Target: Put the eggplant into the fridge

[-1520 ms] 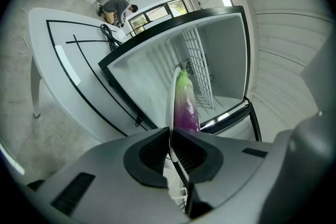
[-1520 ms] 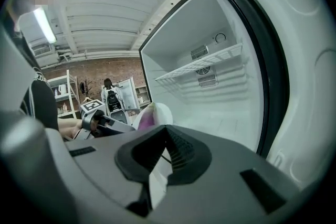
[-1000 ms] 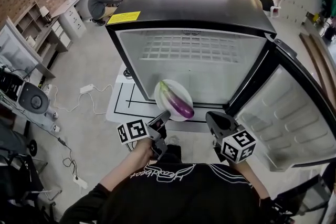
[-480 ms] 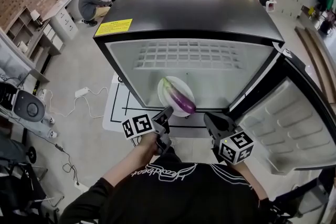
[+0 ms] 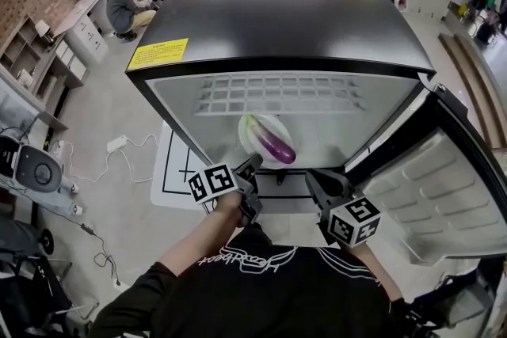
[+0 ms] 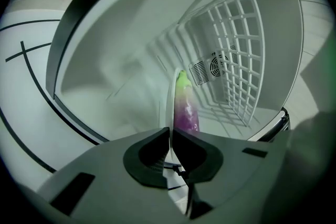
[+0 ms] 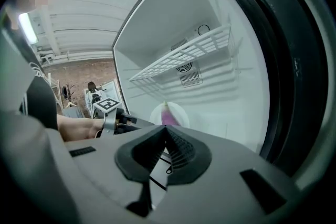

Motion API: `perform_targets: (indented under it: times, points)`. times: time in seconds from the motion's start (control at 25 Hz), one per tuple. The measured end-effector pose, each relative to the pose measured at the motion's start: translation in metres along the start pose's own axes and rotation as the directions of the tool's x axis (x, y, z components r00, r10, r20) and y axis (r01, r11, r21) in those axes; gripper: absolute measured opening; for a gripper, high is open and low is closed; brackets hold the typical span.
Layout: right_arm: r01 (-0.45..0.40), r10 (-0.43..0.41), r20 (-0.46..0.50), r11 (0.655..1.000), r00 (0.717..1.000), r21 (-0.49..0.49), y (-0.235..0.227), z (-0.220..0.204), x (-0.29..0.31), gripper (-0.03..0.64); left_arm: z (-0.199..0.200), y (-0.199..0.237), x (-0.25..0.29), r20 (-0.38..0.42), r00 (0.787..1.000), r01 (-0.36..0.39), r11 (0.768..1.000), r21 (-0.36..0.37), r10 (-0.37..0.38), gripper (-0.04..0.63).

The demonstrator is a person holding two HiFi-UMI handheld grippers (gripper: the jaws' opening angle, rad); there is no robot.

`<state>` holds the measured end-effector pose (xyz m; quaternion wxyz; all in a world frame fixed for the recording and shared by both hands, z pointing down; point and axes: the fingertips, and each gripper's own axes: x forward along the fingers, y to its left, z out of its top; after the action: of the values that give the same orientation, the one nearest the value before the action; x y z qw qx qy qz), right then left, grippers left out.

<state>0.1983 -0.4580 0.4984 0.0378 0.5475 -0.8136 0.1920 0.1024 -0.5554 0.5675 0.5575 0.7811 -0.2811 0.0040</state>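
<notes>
while clamped shut on the near rim of the white plate [image 5: 276, 127], holds the eggplant [image 5: 273, 145] ahead of the left gripper [image 5: 252, 166] at the fridge [image 5: 277, 20] opening, below the wire shelf [image 5: 277, 93]. lies along the plate's middle, long axis pointing away from the jaws, green stem farthest in. probably calls for a straight push inward, and leaves the right gripper [image 5: 315, 178] closed on nothing by the door side.

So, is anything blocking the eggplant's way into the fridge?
Nothing visible does. The fridge door stands open at the right, and the wire shelf sits higher than the eggplant, which rides on the plate clamped in the left gripper.
</notes>
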Motion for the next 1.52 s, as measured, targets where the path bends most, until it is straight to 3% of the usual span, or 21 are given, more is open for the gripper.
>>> perform_targets:
  times: [0.8, 1.52]
  points:
    - [-0.012, 0.013, -0.029, 1.000, 1.000, 0.029, -0.003, -0.007, 0.028, 0.006, 0.012, 0.024, 0.031, -0.019, 0.999, -0.047, 0.994, -0.096, 0.045, 0.026]
    - [-0.011, 0.011, -0.007, 0.998, 1.000, 0.058, -0.009, -0.004, 0.033, 0.006, 0.019, 0.029, 0.037, -0.022, 0.993, -0.115, 0.993, -0.030, 0.115, 0.029]
